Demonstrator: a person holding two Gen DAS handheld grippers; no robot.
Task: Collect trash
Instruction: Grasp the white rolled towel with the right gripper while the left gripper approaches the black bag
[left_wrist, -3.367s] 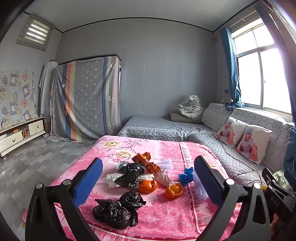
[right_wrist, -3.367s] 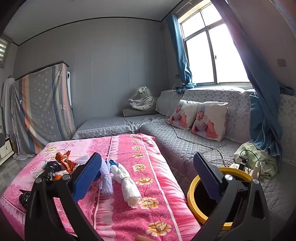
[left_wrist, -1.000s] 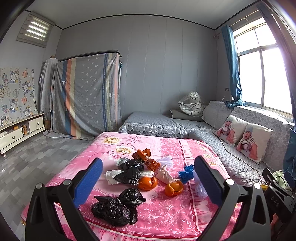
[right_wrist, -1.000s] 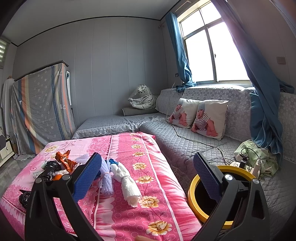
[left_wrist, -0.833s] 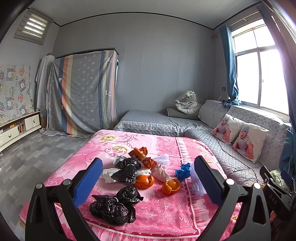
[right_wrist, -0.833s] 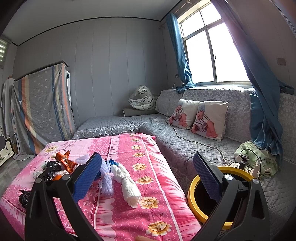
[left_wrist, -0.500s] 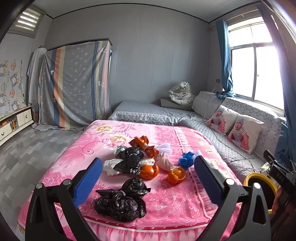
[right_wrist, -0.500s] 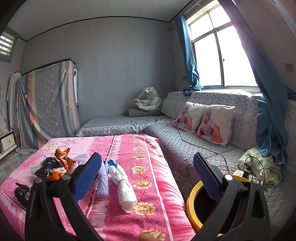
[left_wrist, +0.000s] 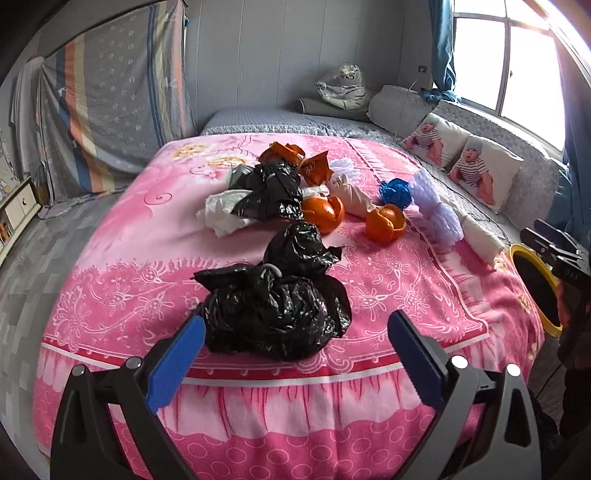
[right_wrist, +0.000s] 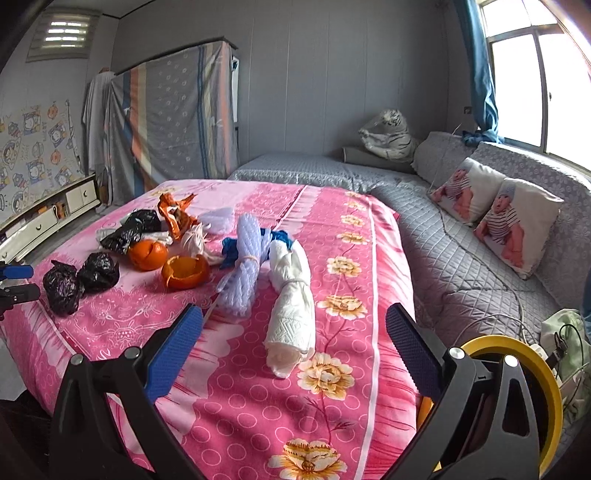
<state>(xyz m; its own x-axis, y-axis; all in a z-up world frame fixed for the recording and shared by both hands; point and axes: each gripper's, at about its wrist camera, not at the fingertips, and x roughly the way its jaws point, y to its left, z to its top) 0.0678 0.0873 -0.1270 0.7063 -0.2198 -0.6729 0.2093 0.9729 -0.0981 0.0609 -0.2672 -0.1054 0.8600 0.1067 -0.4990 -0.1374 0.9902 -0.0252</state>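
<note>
Trash lies scattered on a pink bedspread (left_wrist: 122, 236). A crumpled black bag (left_wrist: 273, 306) sits nearest the front edge, just beyond my open left gripper (left_wrist: 293, 350), whose jaws flank its near side without touching. Behind it lie orange peels (left_wrist: 324, 213), another black bag (left_wrist: 271, 192), white paper (left_wrist: 221, 212), orange wrappers (left_wrist: 314, 168) and a blue wad (left_wrist: 396, 191). My right gripper (right_wrist: 293, 341) is open above the bedspread (right_wrist: 354, 266). A rolled white tissue bundle (right_wrist: 291, 310) and a pale purple net roll (right_wrist: 243, 269) lie ahead of it. A yellow-rimmed bin (right_wrist: 543, 398) stands at its right.
A grey quilted sofa (right_wrist: 461, 258) with two baby-print pillows (right_wrist: 517, 225) runs along the right under the window. A cable (right_wrist: 491, 269) trails over it. A striped cloth covers a wardrobe (right_wrist: 173, 122) at the back. A low white cabinet (right_wrist: 48, 218) is on the left.
Both grippers have tilted down and moved in toward the bed. The left one came close to the front black bag; the right one now looks over the tissue bundle. Both stay open.
</note>
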